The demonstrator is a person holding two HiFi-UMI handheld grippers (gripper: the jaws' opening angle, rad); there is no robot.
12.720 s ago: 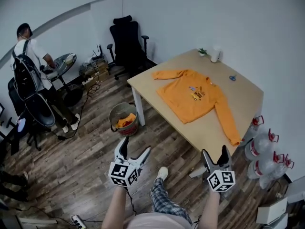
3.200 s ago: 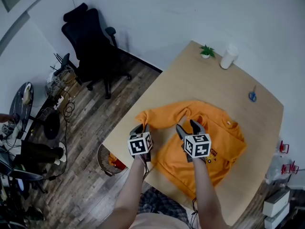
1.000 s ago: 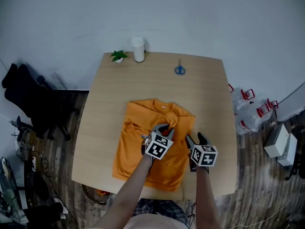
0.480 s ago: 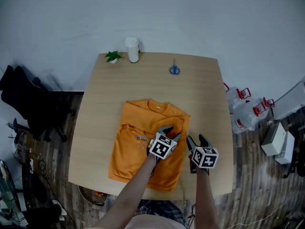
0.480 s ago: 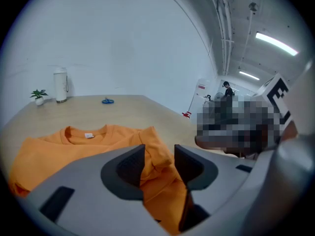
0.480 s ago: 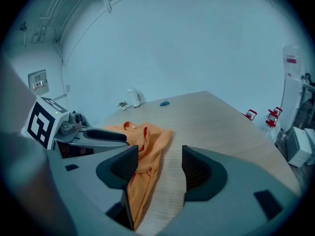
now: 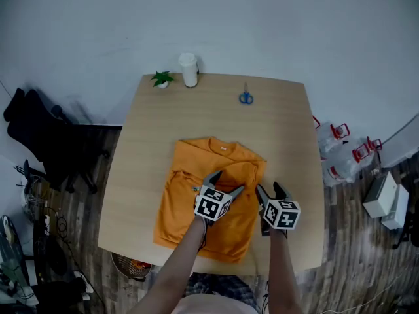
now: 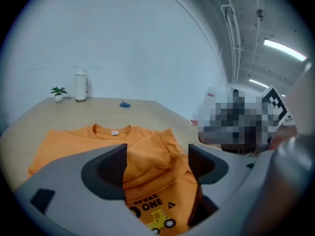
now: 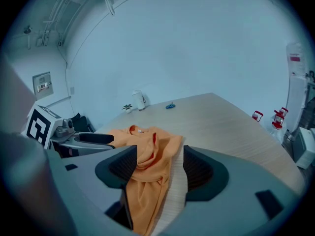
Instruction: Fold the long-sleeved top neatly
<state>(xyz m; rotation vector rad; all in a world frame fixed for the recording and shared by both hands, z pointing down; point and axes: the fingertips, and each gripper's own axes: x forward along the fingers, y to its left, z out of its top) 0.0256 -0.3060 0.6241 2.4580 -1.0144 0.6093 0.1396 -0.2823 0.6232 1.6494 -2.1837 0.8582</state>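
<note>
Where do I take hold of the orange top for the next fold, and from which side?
Grip the hem, the edge nearest you, near its two corners, coming in low from the near side of the table. The orange top lies flat with its collar pointing away and a sleeve folded over its body, so the hem is probably the freest straight edge to lift.

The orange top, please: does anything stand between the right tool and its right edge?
Nothing visible does: the open right tool hovers at the right edge of the orange top, above bare table. The scissors lie far off, near the table's far side.
</note>
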